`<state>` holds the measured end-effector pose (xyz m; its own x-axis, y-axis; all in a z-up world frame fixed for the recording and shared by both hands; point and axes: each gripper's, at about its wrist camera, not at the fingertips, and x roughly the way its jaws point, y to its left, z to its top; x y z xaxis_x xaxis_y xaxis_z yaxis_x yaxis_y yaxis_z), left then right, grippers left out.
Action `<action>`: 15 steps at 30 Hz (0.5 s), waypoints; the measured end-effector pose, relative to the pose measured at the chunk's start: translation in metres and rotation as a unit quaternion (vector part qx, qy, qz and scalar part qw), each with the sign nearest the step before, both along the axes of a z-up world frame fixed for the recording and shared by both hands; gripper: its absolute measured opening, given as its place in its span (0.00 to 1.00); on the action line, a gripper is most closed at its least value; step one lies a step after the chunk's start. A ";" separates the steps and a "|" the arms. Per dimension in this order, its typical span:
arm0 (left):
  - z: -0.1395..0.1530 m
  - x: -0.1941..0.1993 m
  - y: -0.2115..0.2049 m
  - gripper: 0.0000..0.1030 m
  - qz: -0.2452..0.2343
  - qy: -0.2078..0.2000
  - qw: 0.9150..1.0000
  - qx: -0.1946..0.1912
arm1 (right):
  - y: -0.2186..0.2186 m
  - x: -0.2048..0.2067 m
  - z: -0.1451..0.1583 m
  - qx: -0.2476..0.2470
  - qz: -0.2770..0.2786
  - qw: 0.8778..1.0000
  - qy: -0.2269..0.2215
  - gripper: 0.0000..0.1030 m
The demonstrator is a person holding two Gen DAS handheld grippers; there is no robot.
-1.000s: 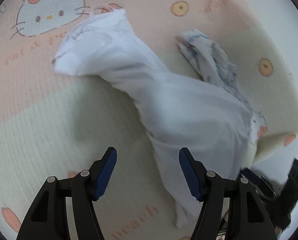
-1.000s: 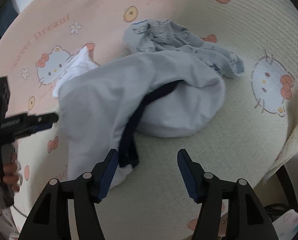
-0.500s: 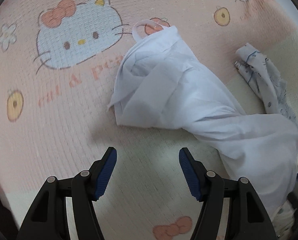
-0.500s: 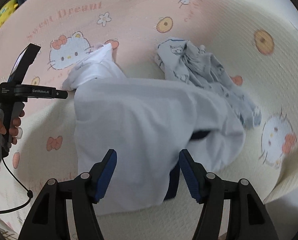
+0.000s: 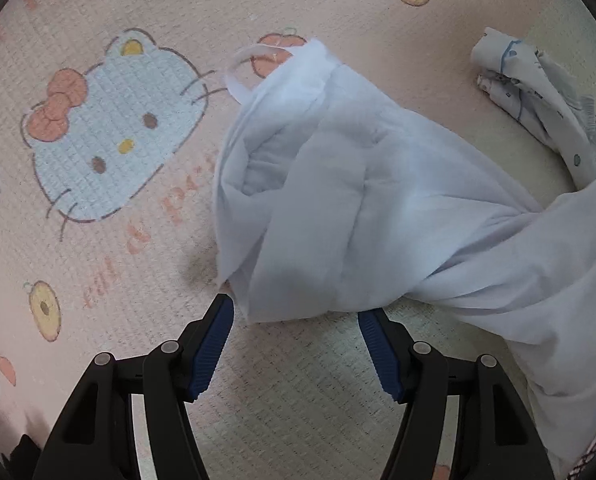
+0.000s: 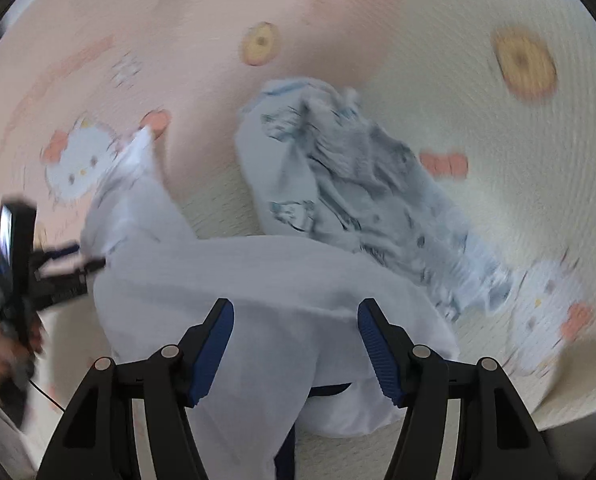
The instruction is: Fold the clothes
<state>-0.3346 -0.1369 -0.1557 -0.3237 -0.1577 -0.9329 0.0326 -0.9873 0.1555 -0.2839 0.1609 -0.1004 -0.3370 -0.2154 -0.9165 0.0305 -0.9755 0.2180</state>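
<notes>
The left gripper (image 5: 294,320) stood with its jaws apart and nothing between the pads, pointing steeply down at the mat (image 5: 98,280). The near hem of the white garment (image 5: 338,208) lay just above its fingertips in the left wrist view, close to the left fingertip; whether it touched could not be told. The right gripper (image 6: 294,324) also stood wide and held nothing, hovering over the broad body of the same garment (image 6: 258,288) in the lower centre of the right wrist view, which was motion-blurred.

The garment lay crumpled and twisted on the mat. In the left wrist view its long axis ran from a bunched end with a loop, upper centre, down to the lower right edge of the frame. The left gripper was judged the nearer to that bunched end, the right gripper to the wide end.

A second, printed garment (image 6: 358,184) lay bunched beside the white one, in the upper centre of the right wrist view.

Folding was judged not yet begun; the cloth first needs spreading flat.
</notes>
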 end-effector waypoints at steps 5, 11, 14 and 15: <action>-0.004 -0.001 0.008 0.61 -0.021 0.006 0.999 -0.038 | 0.020 -0.010 -0.026 -0.084 -0.042 0.993 -0.065 0.62; -0.005 -0.004 0.002 0.61 -0.015 0.011 0.999 -0.032 | 0.021 -0.018 -0.029 -0.113 -0.045 0.990 -0.075 0.66; -0.005 -0.004 -0.007 0.61 0.001 0.015 1.000 -0.013 | 0.023 -0.020 -0.033 -0.115 -0.049 0.988 -0.090 0.66; -0.005 -0.004 -0.010 0.61 0.007 0.017 1.000 -0.006 | 0.024 -0.020 -0.033 -0.117 -0.050 0.987 -0.094 0.66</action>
